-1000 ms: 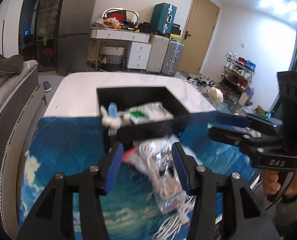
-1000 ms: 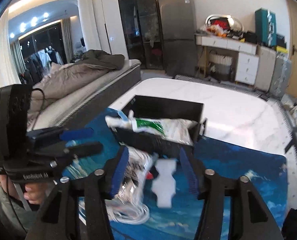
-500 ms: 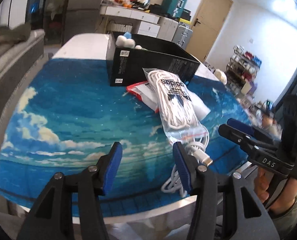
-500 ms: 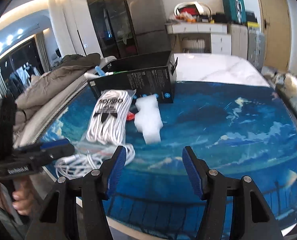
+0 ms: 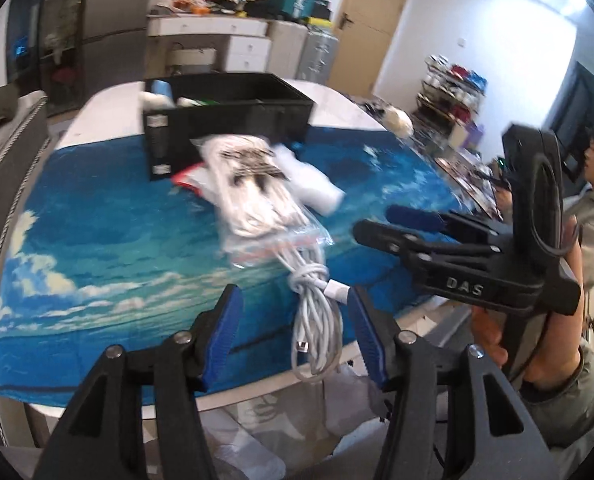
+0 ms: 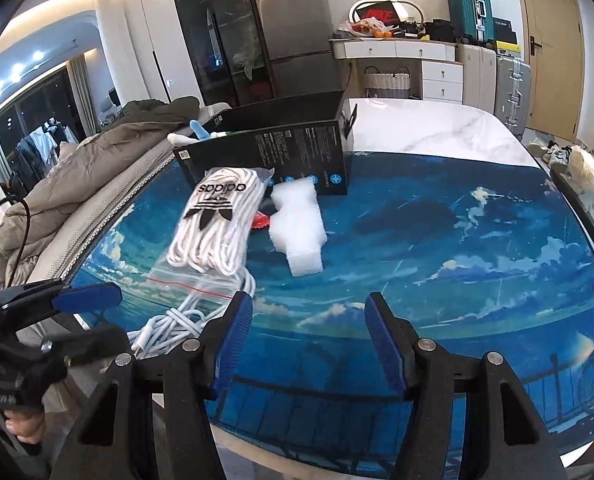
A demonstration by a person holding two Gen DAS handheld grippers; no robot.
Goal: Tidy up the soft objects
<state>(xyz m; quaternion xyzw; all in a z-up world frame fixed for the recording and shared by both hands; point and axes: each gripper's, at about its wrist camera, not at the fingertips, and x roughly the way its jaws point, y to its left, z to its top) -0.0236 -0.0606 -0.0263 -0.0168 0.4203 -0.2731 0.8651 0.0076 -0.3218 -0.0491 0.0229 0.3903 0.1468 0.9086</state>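
We count one blue sky-print mat [image 6: 437, 240], one black box [image 6: 281, 152] at its 11 o'clock corner, one bagged white cord bundle [image 6: 217, 220], one white foam block [image 6: 301, 236] beside it at 3 o'clock, and one loose white cable [image 5: 317, 320]. Our left gripper [image 5: 293, 336] is opening, the cable showing between its jaws untouched; our right gripper [image 6: 309, 344] is released, empty.

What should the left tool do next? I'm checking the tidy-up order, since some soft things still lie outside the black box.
Probably ease the left tool down over the white cable bundle. Its jaws are opening, nothing is pressed between them, and the bundle lies on the blue mat just beyond them, at the table's near edge. The black box already holds items.
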